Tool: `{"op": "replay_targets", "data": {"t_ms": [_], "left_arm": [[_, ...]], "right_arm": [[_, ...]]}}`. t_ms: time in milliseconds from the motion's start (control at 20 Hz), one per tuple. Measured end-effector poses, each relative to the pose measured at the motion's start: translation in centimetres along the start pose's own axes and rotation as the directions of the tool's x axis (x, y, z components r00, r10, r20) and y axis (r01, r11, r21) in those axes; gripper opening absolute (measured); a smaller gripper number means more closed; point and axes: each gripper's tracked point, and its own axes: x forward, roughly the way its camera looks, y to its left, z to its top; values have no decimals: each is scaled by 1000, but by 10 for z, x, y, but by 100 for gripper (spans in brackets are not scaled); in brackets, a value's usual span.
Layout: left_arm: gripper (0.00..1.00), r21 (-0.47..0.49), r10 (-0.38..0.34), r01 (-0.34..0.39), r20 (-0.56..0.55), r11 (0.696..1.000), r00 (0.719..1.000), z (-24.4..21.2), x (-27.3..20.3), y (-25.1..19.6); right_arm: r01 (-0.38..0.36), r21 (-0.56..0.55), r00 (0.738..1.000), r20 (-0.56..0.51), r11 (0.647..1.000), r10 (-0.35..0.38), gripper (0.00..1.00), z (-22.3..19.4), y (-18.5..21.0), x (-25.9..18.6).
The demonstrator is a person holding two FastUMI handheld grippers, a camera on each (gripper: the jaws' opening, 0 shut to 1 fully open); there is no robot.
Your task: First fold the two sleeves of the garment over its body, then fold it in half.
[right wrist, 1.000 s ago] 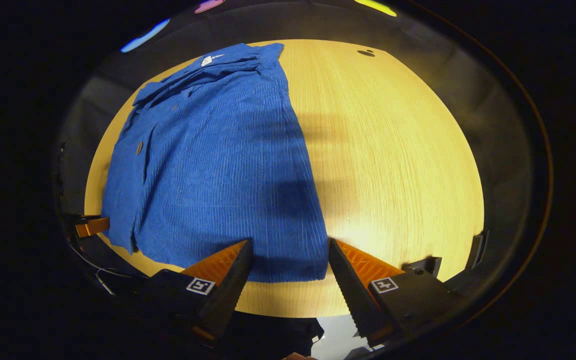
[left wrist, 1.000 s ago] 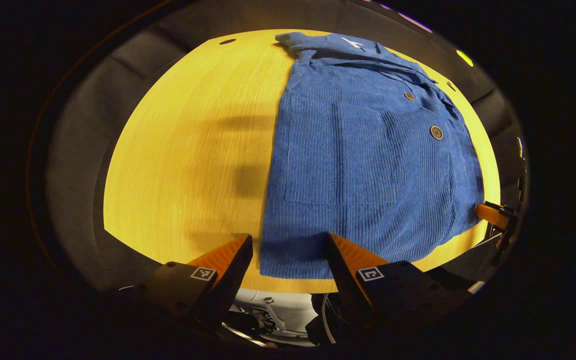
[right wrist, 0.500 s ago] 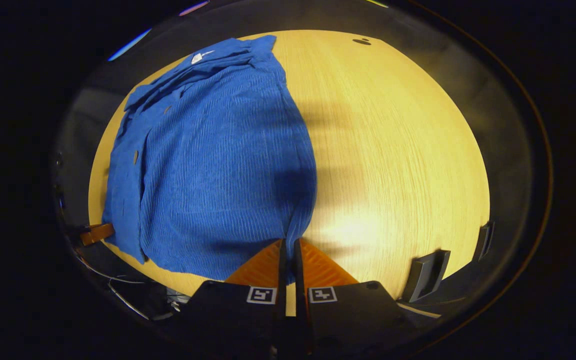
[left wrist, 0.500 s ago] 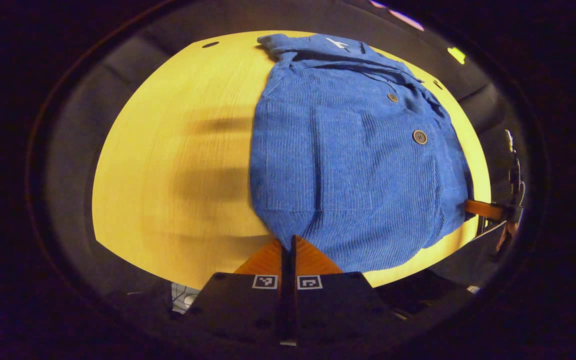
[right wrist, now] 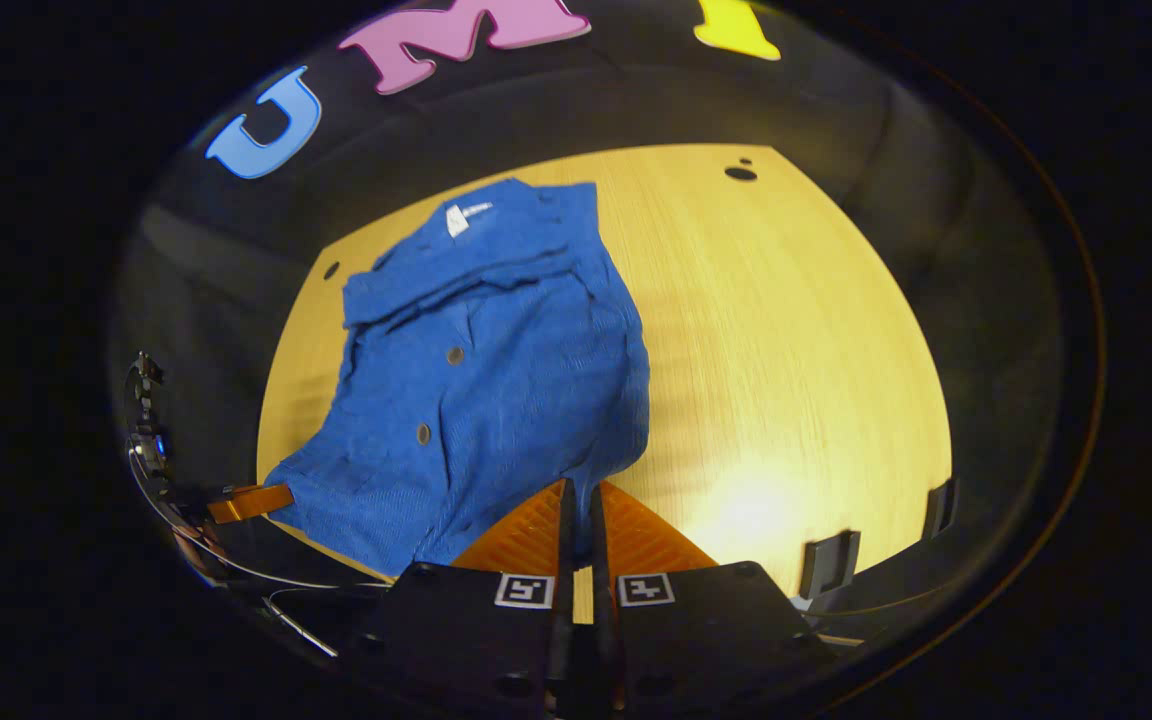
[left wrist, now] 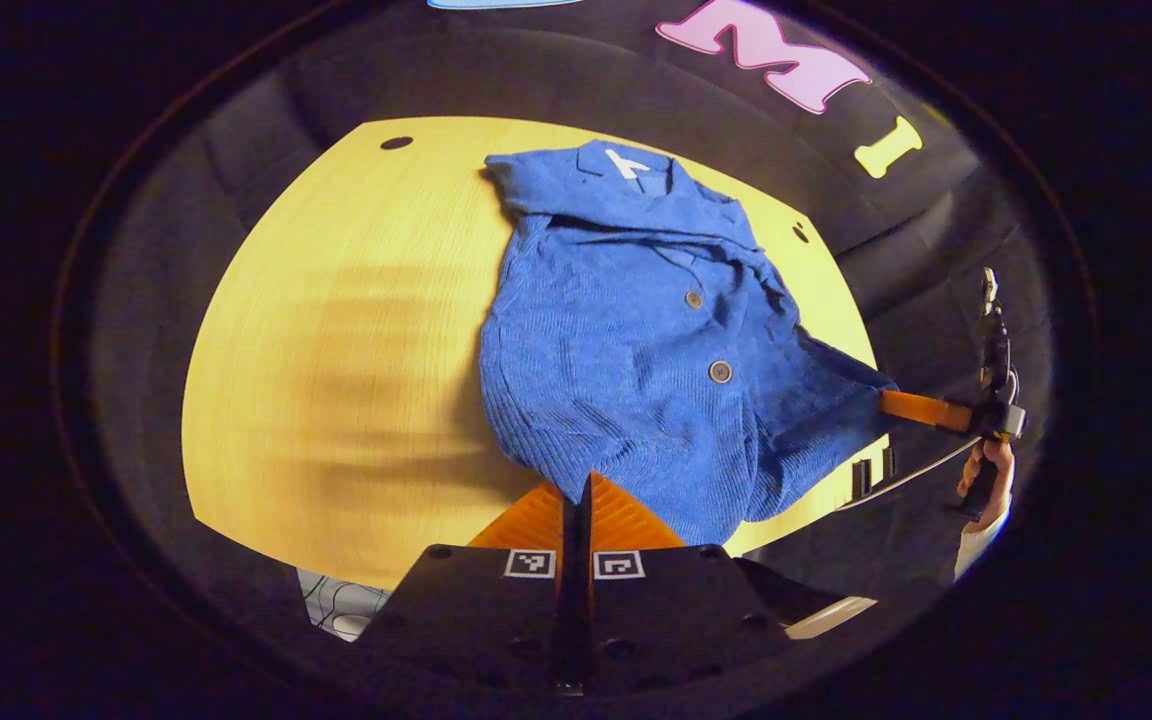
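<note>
A blue corduroy shirt (left wrist: 636, 340) with dark buttons lies on the yellow wooden table (left wrist: 336, 340), collar at the far end, its near hem lifted off the wood. My left gripper (left wrist: 576, 487) is shut on one hem corner. In the left gripper view the right gripper (left wrist: 901, 405) shows far right, pinching the other corner, held by a hand (left wrist: 986, 470). In the right gripper view my right gripper (right wrist: 577, 492) is shut on the shirt (right wrist: 486, 370) hem, and the left gripper (right wrist: 251, 502) holds the far corner at lower left. The sleeves lie folded in and hidden.
The table (right wrist: 786, 350) has bare wood on the side away from the shirt. Small dark holes (left wrist: 396, 143) sit near its far corners. Black brackets (right wrist: 829, 562) stand at the near table edge. Black cloth walls ring the table.
Both grippers, shut on the hem corners since half a second ago, have risen and pulled the near hem up off the table. The shirt now looks shorter and bunched.
</note>
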Motion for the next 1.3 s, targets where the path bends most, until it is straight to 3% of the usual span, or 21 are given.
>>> {"op": "replay_targets", "data": {"t_ms": [250, 350, 550, 700, 900, 1050, 1200, 1250, 1300], "left_arm": [[0, 105, -35, 20, 140, 994, 990, 102, -58, -8], [0, 93, -42, 26, 171, 995, 984, 136, -67, -8], [0, 36, 11, -19, 210, 999, 978, 202, -64, 9], [0, -68, 51, -39, 189, 997, 981, 248, -35, 25], [0, -101, 196, -186, 100, 977, 975, 307, 49, 54], [0, -147, 250, -237, 74, 960, 965, 343, 105, 73], [0, -218, 212, -207, -4, 954, 977, 350, 149, 88], [0, -222, 214, -211, -8, 952, 977, 352, 153, 93], [4, -218, 242, -228, 41, 949, 969, 361, 154, 102]], "right_arm": [[-6, -10, 982, 191, 1000, 8, 10, 101, 24, -42], [-1, -19, 974, 226, 1000, 5, 10, 131, 29, -49], [-13, -9, 958, 286, 1000, 16, 9, 213, 36, -41], [14, -21, 961, 278, 1000, -8, 9, 275, 30, 6], [67, -28, 979, 197, 997, -61, 9, 327, 21, 117], [57, -4, 990, 127, 998, -56, 9, 343, 11, 201], [62, 34, 996, 57, 998, -64, 9, 342, 0, 258], [71, 31, 997, 29, 997, -72, 2, 339, -6, 272], [65, 45, 998, 21, 997, -66, 9, 339, -6, 284]]}}
